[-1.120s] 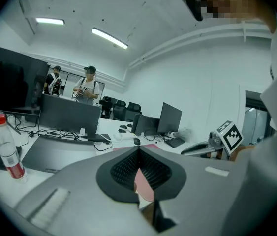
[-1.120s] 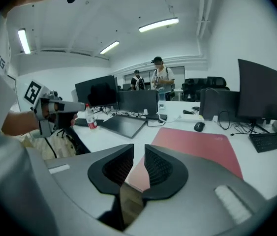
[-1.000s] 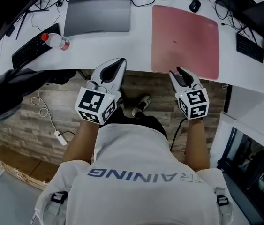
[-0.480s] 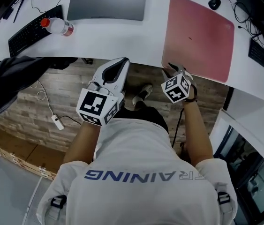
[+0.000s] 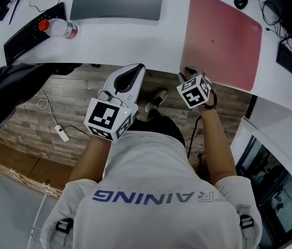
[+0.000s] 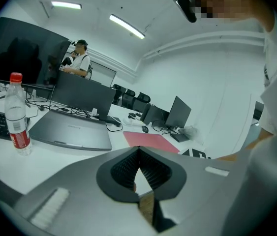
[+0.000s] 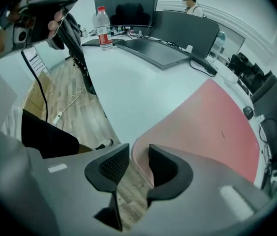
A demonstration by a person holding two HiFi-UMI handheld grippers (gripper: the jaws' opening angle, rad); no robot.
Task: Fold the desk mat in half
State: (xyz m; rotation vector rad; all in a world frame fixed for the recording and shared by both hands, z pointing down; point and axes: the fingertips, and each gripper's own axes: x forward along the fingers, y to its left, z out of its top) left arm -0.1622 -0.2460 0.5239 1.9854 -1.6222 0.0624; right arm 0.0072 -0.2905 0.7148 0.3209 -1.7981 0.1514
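The pink desk mat (image 5: 223,38) lies flat on the white desk (image 5: 135,43), at its right part. My right gripper (image 5: 186,74) is at the mat's near left corner, which overhangs the desk edge. In the right gripper view the mat corner (image 7: 143,154) stands between the jaws of the right gripper (image 7: 138,154); the jaws are closing, with a gap still showing beside the mat. My left gripper (image 5: 137,69) hovers over the floor just short of the desk edge, shut and empty. In the left gripper view the left gripper (image 6: 139,150) has its jaws meeting, and the mat (image 6: 150,140) lies beyond.
A closed grey laptop (image 5: 117,1) lies at the back centre, a water bottle (image 5: 57,29) and a black keyboard (image 5: 26,30) to its left. A mouse (image 5: 240,0) sits past the mat's far edge. A second keyboard (image 5: 288,58) is at the right; dark cloth (image 5: 11,92) hangs at left.
My right gripper has moved forward and turned, coming onto the mat's near left corner. The left gripper has stayed roughly where it was.
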